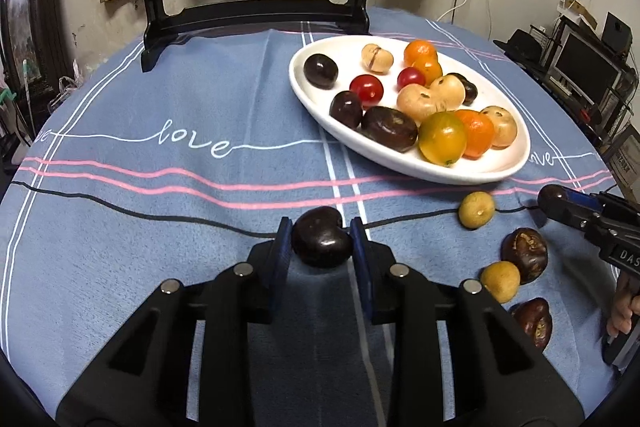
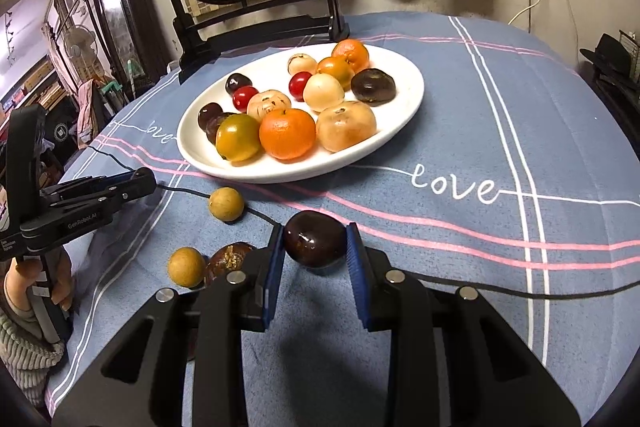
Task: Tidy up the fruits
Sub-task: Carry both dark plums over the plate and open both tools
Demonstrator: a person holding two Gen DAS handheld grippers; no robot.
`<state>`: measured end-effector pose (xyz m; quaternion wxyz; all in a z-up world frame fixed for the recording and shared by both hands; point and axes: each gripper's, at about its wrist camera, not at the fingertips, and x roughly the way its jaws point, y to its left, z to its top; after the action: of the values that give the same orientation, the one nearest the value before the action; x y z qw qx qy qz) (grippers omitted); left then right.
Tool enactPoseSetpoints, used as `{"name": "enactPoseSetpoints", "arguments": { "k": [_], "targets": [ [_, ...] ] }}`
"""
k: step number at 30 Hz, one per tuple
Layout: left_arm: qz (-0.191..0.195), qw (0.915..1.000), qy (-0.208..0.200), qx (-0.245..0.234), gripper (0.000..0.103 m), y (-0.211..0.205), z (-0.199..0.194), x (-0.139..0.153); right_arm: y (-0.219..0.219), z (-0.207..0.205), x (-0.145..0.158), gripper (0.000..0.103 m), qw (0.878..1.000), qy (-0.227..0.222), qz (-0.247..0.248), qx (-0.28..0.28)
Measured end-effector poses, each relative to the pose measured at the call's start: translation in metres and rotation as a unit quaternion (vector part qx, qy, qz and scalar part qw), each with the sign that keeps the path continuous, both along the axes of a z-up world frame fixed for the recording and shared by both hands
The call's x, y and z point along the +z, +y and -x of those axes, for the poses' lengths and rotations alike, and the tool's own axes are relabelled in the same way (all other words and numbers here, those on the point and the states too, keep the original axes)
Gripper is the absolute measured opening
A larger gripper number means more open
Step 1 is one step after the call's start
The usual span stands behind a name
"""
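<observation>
Both the left gripper (image 1: 322, 241) and the right gripper (image 2: 315, 241) pinch a glossy dark chestnut (image 1: 322, 237) short of the white plate (image 1: 516, 163), and either smooth nut may squirt loose and roll.

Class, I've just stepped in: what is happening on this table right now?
A person is sorting fruit with two hand-held grippers. The left gripper is shut on a dark fruit, and the right gripper is shut on another dark fruit. Most fruit already lies on the white plate. A few small yellow fruits and brown ones remain on the blue tablecloth.
</observation>
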<state>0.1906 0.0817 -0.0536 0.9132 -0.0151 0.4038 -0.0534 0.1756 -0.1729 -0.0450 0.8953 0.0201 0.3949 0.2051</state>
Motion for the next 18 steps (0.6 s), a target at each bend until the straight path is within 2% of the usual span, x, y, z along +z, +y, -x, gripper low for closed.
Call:
{"name": "enactPoseSetpoints", "arguments": {
  "k": [3, 10, 15, 18],
  "targets": [
    [0.005, 0.9999, 0.012, 0.003, 0.030, 0.002, -0.003, -0.004, -0.001, 0.002, -0.003, 0.031, 1.000, 0.004, 0.001, -0.002],
    [0.006, 0.9995, -0.032, 0.002, 0.030, -0.004, 0.023, 0.016, -0.009, 0.016, 0.009, 0.031, 1.000, -0.014, -0.020, -0.011],
    [-0.008, 0.9968, -0.075, -0.027, 0.030, -0.021, 0.055, 0.043, -0.023, 0.047, 0.037, 0.031, 0.997, -0.056, -0.057, -0.008],
    [-0.003, 0.9956, -0.086, -0.038, 0.030, -0.025, 0.049, 0.070, -0.032, 0.054, 0.068, 0.031, 0.993, -0.087, -0.078, -0.006]
  ]
}}
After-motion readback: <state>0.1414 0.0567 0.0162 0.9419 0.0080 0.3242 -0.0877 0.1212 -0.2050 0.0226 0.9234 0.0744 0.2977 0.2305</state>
